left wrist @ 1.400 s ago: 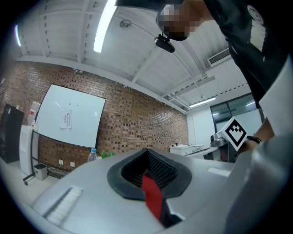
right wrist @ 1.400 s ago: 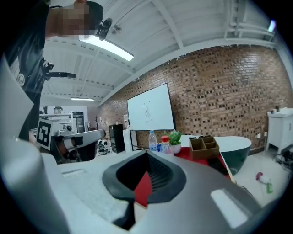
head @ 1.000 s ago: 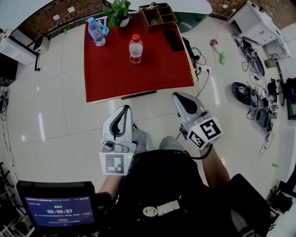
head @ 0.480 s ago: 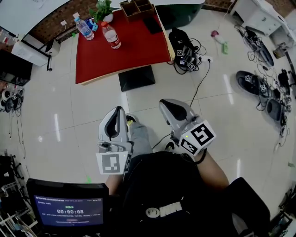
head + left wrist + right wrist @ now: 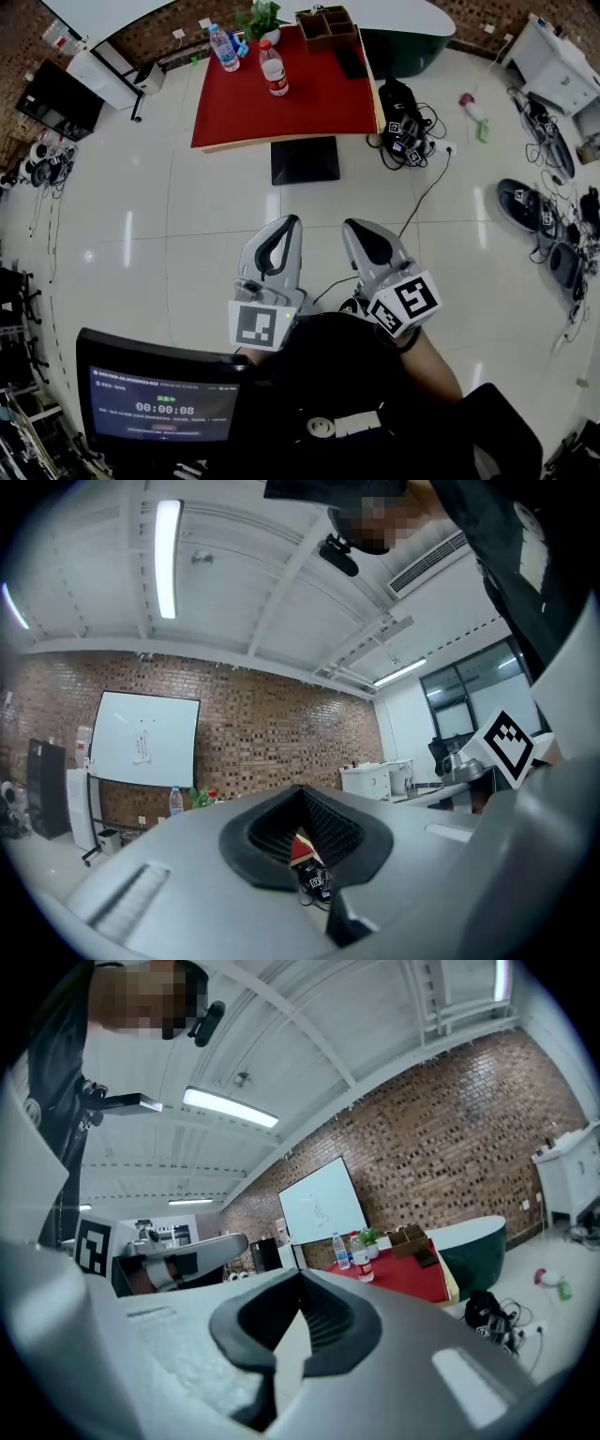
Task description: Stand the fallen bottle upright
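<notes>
Two bottles stand upright on the red table [image 5: 309, 103] at the top of the head view: a red-labelled bottle [image 5: 274, 67] and a blue-capped bottle [image 5: 223, 47] behind it to the left. No bottle lies on its side. Both grippers are held close to the person's body, over the floor and far short of the table. My left gripper [image 5: 287, 225] is shut and holds nothing. My right gripper [image 5: 356, 227] is shut and empty too. In the right gripper view the two bottles [image 5: 359, 1258] show small on the distant table [image 5: 412, 1281].
On the table's far edge stand a wooden organiser [image 5: 328, 26] and a plant [image 5: 262, 17], and a black flat item [image 5: 350, 63] lies near its right side. Bags and cables [image 5: 405, 122] lie right of the table, shoes [image 5: 525, 202] further right. A monitor [image 5: 159, 403] sits at lower left.
The person has backed away from the table, which now looks smaller and farther up the head view. Both grippers came back with the body and stayed shut. The bottles have not moved.
</notes>
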